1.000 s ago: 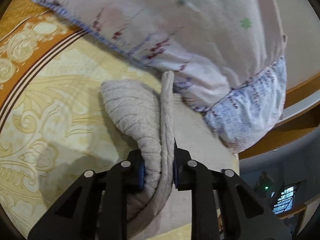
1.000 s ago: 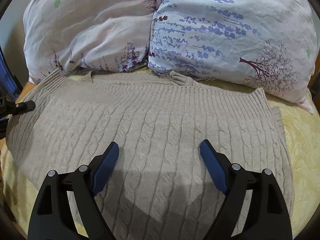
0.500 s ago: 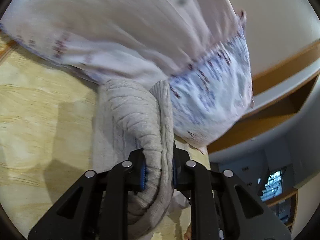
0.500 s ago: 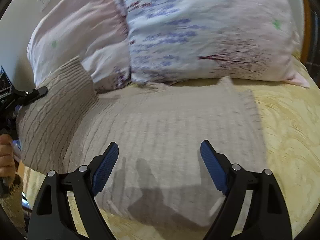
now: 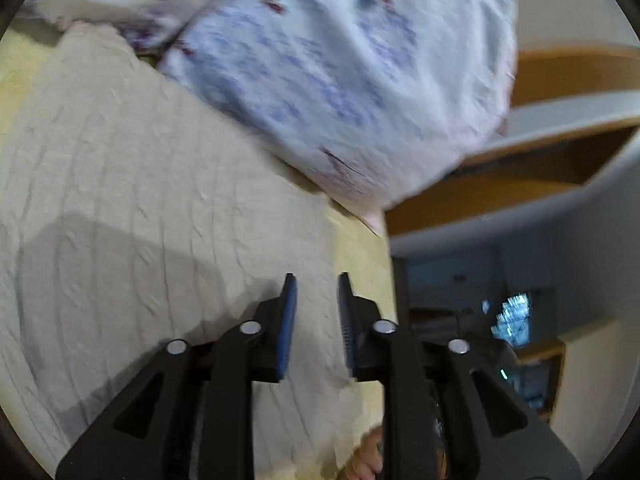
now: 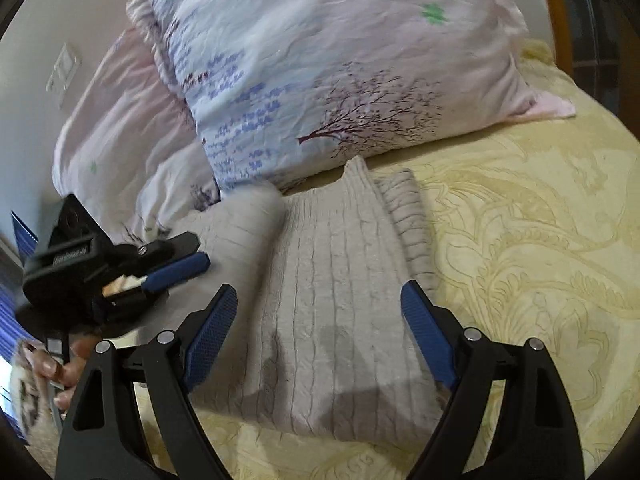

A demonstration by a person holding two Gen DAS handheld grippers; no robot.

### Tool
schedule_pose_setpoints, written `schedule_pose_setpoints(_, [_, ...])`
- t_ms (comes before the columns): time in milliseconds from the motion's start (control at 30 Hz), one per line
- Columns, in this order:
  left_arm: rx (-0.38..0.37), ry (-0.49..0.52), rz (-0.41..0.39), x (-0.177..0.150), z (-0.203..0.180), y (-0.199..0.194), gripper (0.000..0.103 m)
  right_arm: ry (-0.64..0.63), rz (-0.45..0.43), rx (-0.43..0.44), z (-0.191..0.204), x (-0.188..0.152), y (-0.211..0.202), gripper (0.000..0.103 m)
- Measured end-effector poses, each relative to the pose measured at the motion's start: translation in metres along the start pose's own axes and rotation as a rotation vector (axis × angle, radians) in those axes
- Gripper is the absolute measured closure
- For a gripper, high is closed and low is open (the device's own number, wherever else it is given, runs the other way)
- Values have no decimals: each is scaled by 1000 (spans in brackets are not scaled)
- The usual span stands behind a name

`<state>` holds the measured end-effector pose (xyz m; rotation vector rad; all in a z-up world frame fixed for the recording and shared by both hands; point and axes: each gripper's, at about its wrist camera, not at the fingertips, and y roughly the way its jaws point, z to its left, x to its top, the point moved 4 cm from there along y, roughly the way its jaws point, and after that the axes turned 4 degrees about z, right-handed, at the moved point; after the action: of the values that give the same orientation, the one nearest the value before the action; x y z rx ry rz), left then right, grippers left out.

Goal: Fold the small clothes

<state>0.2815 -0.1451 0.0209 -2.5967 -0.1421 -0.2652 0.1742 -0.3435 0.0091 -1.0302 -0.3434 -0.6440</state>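
Observation:
A beige cable-knit sweater (image 6: 332, 280) lies folded on the yellow bedspread (image 6: 520, 240), its left side laid over the middle. My right gripper (image 6: 320, 308) hovers above the sweater's near half, open wide, with nothing between its blue pads. My left gripper (image 5: 316, 308) hangs over the sweater (image 5: 140, 200) near its right edge. Its jaws are opening and the gap between them holds no cloth. In the right wrist view the left gripper (image 6: 176, 264) shows at the sweater's left edge, with a person's hand (image 6: 60, 364) below it.
Two flower-printed pillows (image 6: 320, 80) lean against the wall just behind the sweater. In the left wrist view a pillow (image 5: 340, 60) fills the top. The bed's edge (image 5: 384, 280) drops off right of the left gripper, with wooden shelving (image 5: 560, 80) beyond.
The left gripper was shut on a bunched fold of the sweater; it has swung across, let the fold go and parted its jaws. The sweater now lies narrower. The right gripper's view has rolled.

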Motion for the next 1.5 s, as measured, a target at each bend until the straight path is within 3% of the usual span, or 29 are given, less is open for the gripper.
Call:
schedule_pose_setpoints(67, [8, 67, -28, -4, -11, -16, 54, 18, 2, 49, -2, 1, -5, 17])
schedule_pose_setpoints(100, [19, 97, -47, -6, -14, -25, 51, 22, 4, 77, -1, 2, -6, 17])
schedule_pose_setpoints(200, [166, 196, -140, -7, -14, -62, 37, 42, 34, 193, 6, 6, -3, 18])
schedule_pose_setpoints(267, [318, 235, -196, -8, -3, -85, 34, 56, 70, 268, 13, 6, 4, 21])
schedule_pose_setpoints(367, [434, 221, -216, -6, 24, -102, 33, 68, 143, 317, 26, 8, 24, 29])
schedule_pose_setpoints(500, [509, 172, -168, -5, 56, -101, 33, 127, 242, 326, 32, 6, 57, 36])
schedule_pose_setpoints(633, [502, 161, -119, -8, 72, -94, 33, 158, 277, 338, 32, 2, 70, 42])
schedule_pose_setpoints(667, [493, 164, -112, -9, 72, -91, 33, 149, 287, 361, 35, 1, 71, 48])
schedule_pose_setpoints(733, [487, 175, -103, -10, 74, -89, 32, 148, 321, 405, 41, -1, 76, 49])
schedule_pose_setpoints(933, [438, 138, -88, -12, 80, -81, 32, 192, 297, 400, 41, 8, 95, 53])
schedule_pose_setpoints(1033, [412, 115, -83, -12, 82, -83, 31, 198, 284, 389, 42, 11, 105, 79])
schedule_pose_setpoints(1100, [401, 105, -86, -11, 81, -86, 30, 203, 275, 400, 41, 11, 107, 83])
schedule_pose_setpoints(1367, [364, 103, -95, -12, 70, -90, 27, 1, 119, 270, 56, 31, 62, 86])
schedule_pose_setpoints(1500, [335, 123, -79, -17, 61, -84, 26, -52, 44, 187, 44, 44, 33, 87])
